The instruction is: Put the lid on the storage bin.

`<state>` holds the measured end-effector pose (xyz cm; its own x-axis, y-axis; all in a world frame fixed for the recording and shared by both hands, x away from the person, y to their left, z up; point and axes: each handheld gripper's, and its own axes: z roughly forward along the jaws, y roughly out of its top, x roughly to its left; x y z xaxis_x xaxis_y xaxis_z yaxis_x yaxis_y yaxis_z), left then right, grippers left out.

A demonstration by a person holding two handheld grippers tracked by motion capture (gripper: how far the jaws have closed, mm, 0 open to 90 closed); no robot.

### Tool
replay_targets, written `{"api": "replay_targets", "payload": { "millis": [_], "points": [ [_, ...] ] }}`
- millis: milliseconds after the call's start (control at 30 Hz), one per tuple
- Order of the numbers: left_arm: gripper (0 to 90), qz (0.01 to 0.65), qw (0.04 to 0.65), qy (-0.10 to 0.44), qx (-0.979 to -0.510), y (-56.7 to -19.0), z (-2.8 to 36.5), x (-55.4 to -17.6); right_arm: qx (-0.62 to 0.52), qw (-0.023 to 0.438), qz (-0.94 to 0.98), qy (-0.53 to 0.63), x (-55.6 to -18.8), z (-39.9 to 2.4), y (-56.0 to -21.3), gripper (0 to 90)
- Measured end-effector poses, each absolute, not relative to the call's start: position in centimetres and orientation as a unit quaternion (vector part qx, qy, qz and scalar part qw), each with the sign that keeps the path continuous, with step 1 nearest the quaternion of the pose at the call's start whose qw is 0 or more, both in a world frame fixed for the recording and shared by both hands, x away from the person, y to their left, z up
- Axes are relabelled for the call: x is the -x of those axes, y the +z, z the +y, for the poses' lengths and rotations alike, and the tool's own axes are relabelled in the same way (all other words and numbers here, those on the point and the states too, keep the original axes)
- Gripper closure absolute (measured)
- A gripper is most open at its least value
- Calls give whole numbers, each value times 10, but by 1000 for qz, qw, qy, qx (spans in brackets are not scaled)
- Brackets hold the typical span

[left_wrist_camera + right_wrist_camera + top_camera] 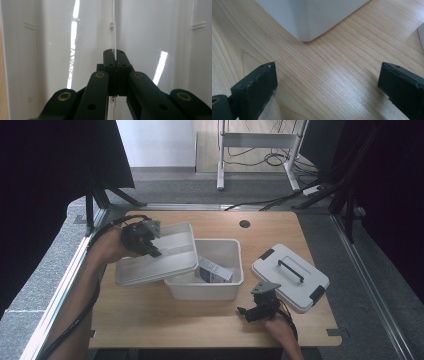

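White inner tray (pixel 155 257), clenched at its rim by the left claw (pixel 150 245), is partly lifted from the bin (pixel 210 285); setting it down remains, right claw (pixel 255 312) released.

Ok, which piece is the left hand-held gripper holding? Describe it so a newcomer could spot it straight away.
On the wooden table, find the open white bin in the middle. Tilted over its left rim is a shallow white tray, which the left hand-held gripper pinches by its thin edge. Unlike the grey lid with a black handle lying flat to the right, it is plain white and lifted at an angle.
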<state>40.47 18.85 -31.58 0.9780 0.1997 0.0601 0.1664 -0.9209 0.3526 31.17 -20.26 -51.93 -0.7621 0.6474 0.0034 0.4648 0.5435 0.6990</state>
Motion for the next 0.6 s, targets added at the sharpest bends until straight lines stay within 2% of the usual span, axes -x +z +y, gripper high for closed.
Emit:
{"api": "replay_targets", "payload": {
  "millis": [333, 600],
  "points": [
    [889, 39, 180, 44, -982, -323, 119, -419, -319, 129, 869, 355, -312, -203, -519, 19],
    [889, 19, 167, 45, -985, -337, 86, -424, -321, 128, 869, 355, -312, -203, -519, 19]
  ]
}}
